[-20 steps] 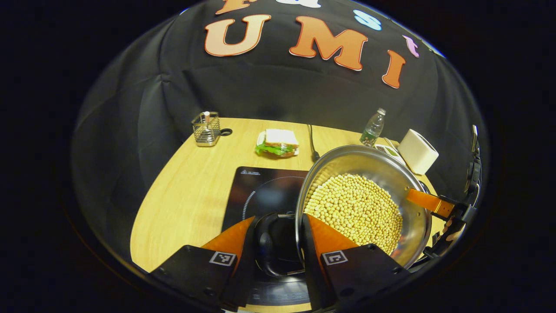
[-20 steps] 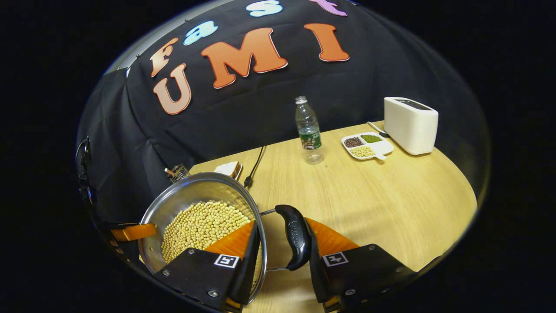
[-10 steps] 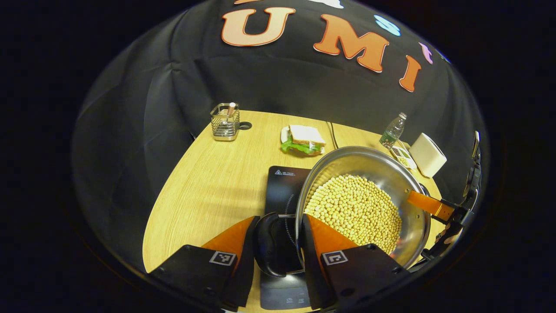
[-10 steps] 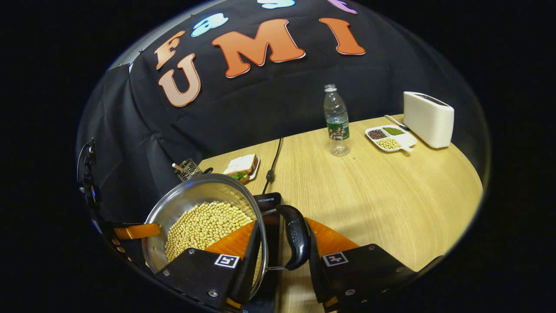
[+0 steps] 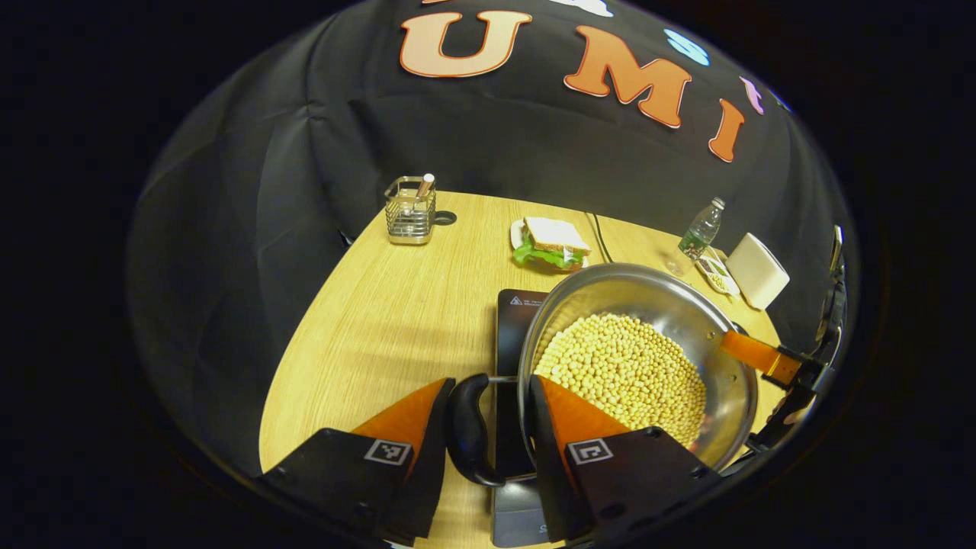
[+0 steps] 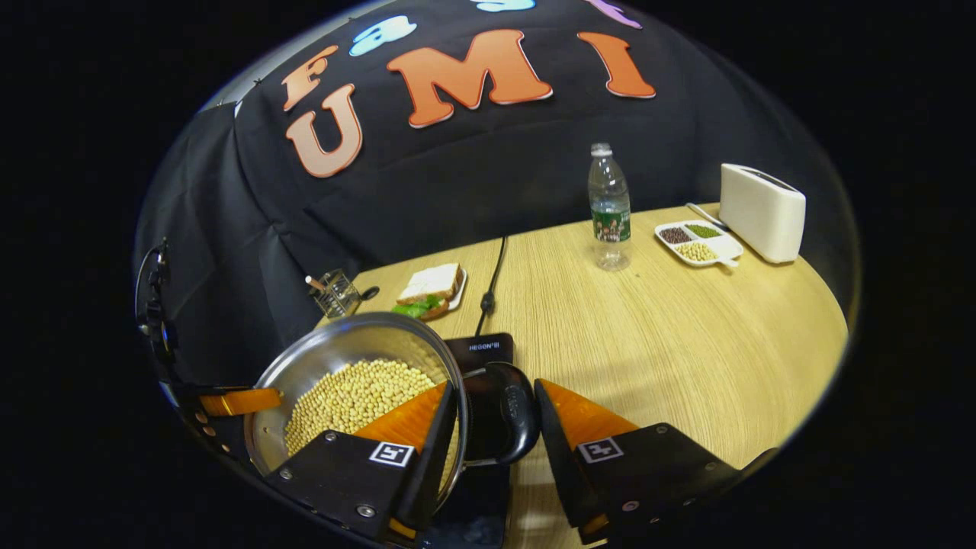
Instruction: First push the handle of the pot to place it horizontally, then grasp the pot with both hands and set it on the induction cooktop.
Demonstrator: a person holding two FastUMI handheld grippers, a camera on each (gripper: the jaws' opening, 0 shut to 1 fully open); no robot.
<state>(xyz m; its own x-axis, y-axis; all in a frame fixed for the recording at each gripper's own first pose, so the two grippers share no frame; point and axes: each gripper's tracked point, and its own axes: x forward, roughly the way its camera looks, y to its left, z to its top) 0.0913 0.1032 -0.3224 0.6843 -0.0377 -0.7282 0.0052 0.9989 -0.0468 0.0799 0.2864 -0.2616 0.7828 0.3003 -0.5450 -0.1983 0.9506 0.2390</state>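
Now we carry steel pot of yellow beans [image 5: 637, 358]; left gripper [image 5: 479, 427] and right gripper [image 6: 492, 427] clench its rim and black side handles; black induction cooktop [image 5: 512, 320] directly below, between us.

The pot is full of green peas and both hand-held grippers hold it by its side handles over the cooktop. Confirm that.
Wrong on the contents: the left gripper view shows the pot holding pale yellow beans, not green peas. The rest stands: the left hand-held gripper and right hand-held gripper hold its handles over the cooktop.
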